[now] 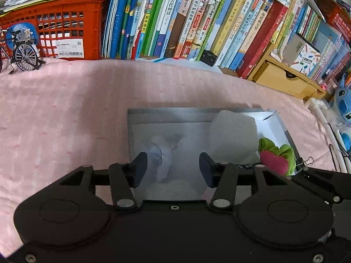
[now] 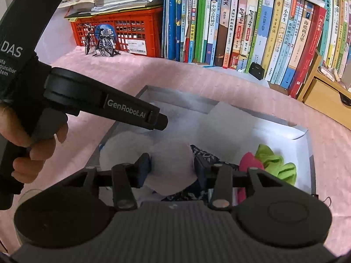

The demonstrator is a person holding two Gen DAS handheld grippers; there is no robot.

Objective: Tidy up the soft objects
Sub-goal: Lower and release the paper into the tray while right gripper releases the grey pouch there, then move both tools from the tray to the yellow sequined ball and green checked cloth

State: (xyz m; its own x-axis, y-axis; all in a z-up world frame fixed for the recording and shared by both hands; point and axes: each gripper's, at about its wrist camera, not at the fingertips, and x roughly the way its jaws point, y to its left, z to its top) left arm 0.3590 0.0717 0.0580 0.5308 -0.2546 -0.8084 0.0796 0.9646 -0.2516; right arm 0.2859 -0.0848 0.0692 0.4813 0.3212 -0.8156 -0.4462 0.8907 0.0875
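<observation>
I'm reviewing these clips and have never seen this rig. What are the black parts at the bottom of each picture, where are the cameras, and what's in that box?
No robot here: a person holds a two-finger gripper in each hand, with a fisheye camera on each looking forward along the fingers. The left gripper is open above the box and holds nothing. The right gripper has a pale pink soft item between its fingers; whether it is clamped I cannot tell. In the right view the left gripper's handle and the person's hand show. The white box sits on a pink cloth and holds a white soft item, a dark patterned fabric and a green-and-pink plush.
</observation>
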